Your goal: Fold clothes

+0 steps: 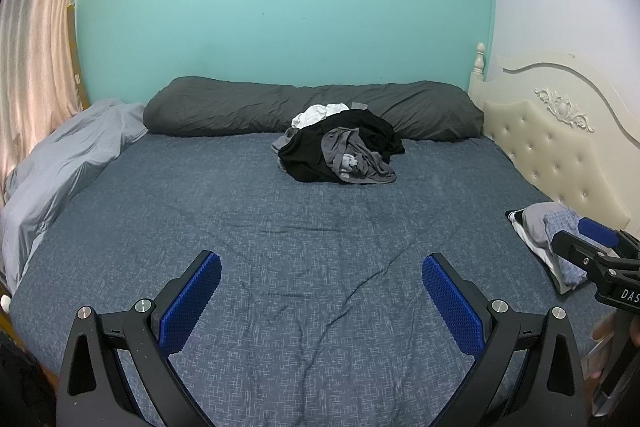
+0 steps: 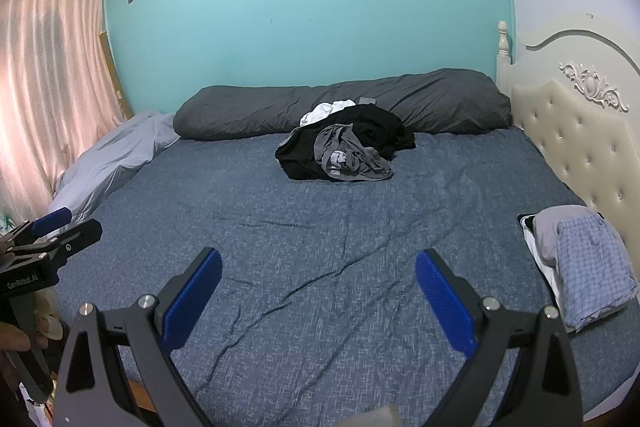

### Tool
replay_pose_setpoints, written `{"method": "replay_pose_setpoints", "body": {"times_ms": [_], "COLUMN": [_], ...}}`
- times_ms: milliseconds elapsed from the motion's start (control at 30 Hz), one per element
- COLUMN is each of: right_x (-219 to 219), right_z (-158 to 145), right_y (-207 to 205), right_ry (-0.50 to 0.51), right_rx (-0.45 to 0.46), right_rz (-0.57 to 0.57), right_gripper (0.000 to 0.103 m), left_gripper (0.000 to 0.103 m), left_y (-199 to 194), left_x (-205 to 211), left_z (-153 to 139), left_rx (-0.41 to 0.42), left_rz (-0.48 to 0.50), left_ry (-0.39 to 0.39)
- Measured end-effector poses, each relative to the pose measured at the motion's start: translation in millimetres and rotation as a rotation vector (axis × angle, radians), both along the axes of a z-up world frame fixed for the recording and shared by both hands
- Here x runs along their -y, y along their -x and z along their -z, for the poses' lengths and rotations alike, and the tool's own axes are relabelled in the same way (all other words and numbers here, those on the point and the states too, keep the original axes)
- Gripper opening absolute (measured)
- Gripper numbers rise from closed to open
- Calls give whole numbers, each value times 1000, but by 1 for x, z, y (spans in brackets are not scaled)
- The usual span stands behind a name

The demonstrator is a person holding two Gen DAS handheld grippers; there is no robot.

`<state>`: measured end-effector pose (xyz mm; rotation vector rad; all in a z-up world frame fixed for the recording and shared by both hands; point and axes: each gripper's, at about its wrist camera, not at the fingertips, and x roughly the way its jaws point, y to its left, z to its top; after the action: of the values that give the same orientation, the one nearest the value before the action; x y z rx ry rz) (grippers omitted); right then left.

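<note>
A heap of unfolded clothes (image 1: 340, 147), black, grey and white, lies at the far middle of the bed (image 1: 280, 247); it also shows in the right wrist view (image 2: 344, 147). A stack of folded clothes (image 2: 580, 267) with a blue checked piece on top lies at the right by the headboard, also seen in the left wrist view (image 1: 548, 239). My left gripper (image 1: 320, 267) is open and empty above the near part of the bed. My right gripper (image 2: 318, 265) is open and empty beside it, left of the folded stack.
A long dark grey pillow (image 1: 312, 107) lies along the teal wall behind the heap. A light grey duvet (image 1: 68, 163) is bunched at the left by the pink curtain (image 1: 36, 67). A cream padded headboard (image 2: 580, 147) bounds the right side.
</note>
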<state>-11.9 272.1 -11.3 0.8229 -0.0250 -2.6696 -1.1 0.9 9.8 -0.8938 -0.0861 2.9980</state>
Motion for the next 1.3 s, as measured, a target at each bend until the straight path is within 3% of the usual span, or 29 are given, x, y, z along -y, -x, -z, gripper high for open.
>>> {"method": "replay_pose_setpoints", "body": {"times_ms": [1300], "right_x": [-2], "right_z": [-3], "right_y": [0], "right_ry": [-2], "right_rx": [1], "right_rz": [4], "right_gripper": [98], "left_gripper": [103], "left_y": [0], "left_x": [-3], "left_z": [1], "left_rx": [-8], "left_rz": [3], "left_ry": [-3]}}
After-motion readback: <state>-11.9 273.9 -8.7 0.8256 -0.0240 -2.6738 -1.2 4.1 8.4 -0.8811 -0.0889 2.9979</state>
